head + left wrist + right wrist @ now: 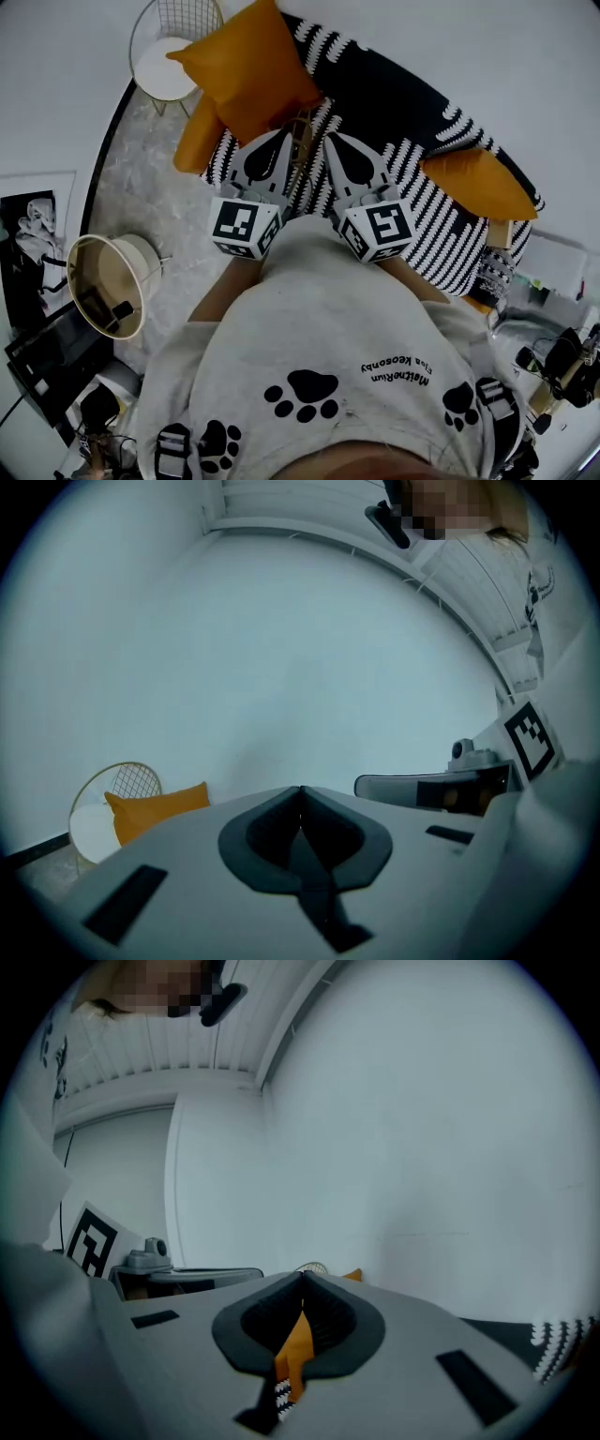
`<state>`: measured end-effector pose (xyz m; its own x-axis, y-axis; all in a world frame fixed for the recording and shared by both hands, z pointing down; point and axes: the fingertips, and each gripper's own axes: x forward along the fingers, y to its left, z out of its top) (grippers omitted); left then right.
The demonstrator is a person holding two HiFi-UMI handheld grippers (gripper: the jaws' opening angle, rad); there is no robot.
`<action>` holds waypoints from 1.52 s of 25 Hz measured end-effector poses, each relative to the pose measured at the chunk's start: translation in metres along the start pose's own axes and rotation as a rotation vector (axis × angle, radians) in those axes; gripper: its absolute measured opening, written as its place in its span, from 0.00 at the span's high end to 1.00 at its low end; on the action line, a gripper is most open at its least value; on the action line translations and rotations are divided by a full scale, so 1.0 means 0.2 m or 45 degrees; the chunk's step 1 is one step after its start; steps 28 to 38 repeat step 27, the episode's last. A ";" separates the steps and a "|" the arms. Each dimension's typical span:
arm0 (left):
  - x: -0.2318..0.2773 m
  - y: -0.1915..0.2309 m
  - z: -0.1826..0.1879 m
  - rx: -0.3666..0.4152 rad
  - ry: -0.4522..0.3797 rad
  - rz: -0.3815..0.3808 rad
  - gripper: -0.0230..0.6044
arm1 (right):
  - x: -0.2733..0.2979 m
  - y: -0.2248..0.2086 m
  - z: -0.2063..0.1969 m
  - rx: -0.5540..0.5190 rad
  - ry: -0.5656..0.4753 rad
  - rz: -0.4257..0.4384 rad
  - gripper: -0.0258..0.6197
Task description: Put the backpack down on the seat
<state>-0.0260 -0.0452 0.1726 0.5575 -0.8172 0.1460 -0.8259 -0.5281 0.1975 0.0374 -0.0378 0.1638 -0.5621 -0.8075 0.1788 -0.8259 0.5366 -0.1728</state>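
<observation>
While shut, both claws [285, 134] [329, 137] above seat [441, 225]

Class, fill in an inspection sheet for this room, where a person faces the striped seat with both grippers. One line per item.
surface: black-and-white striped seat, middle bare.
job's things: buckled straps at the person's shoulders, perhaps the backpack's; its body is not in view.
clutter: orange cushions toward both ends of the seat; dark odds and ends at the right.
grippers: left gripper jaws together, empty; right gripper jaws together, nothing gripped.
cables: nothing seen clearly.
surroundings: white wire chair, lamp shade, grey floor, plain white wall.
</observation>
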 end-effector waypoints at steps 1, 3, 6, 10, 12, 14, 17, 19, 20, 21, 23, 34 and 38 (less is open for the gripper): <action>-0.01 -0.02 0.01 0.006 -0.011 0.002 0.93 | -0.02 0.01 0.00 -0.012 -0.003 0.006 0.91; -0.03 -0.07 0.02 0.023 -0.028 0.003 0.93 | -0.05 0.03 0.00 -0.032 -0.016 0.017 0.91; -0.05 -0.12 0.00 0.040 -0.036 0.011 0.93 | -0.09 0.02 -0.06 -0.055 0.002 0.026 0.91; -0.08 -0.16 -0.05 0.039 -0.030 0.035 0.93 | -0.12 -0.01 -0.05 -0.035 -0.036 0.012 0.91; -0.08 -0.17 -0.08 0.040 -0.024 0.041 0.93 | -0.15 -0.01 -0.05 -0.043 -0.050 0.008 0.91; -0.08 -0.19 -0.10 0.037 -0.023 0.042 0.93 | -0.16 -0.03 -0.05 -0.043 -0.054 0.007 0.91; -0.08 -0.22 -0.11 0.047 -0.026 0.032 0.93 | -0.19 -0.04 -0.07 -0.035 -0.052 0.010 0.91; -0.08 -0.24 -0.12 0.059 -0.032 0.025 0.93 | -0.21 -0.05 -0.08 -0.027 -0.058 0.007 0.91; -0.08 -0.25 -0.12 0.063 -0.033 0.022 0.93 | -0.22 -0.05 -0.08 -0.027 -0.066 0.006 0.91; -0.08 -0.26 -0.12 0.067 -0.034 0.018 0.93 | -0.22 -0.05 -0.07 -0.029 -0.073 0.005 0.91; -0.08 -0.27 -0.13 0.078 -0.032 0.009 0.93 | -0.23 -0.06 -0.07 -0.030 -0.083 0.005 0.91; -0.08 -0.28 -0.14 0.099 -0.020 0.002 0.93 | -0.24 -0.06 -0.07 -0.018 -0.095 0.010 0.91; -0.08 -0.28 -0.14 0.099 -0.020 0.002 0.93 | -0.24 -0.06 -0.07 -0.018 -0.095 0.010 0.91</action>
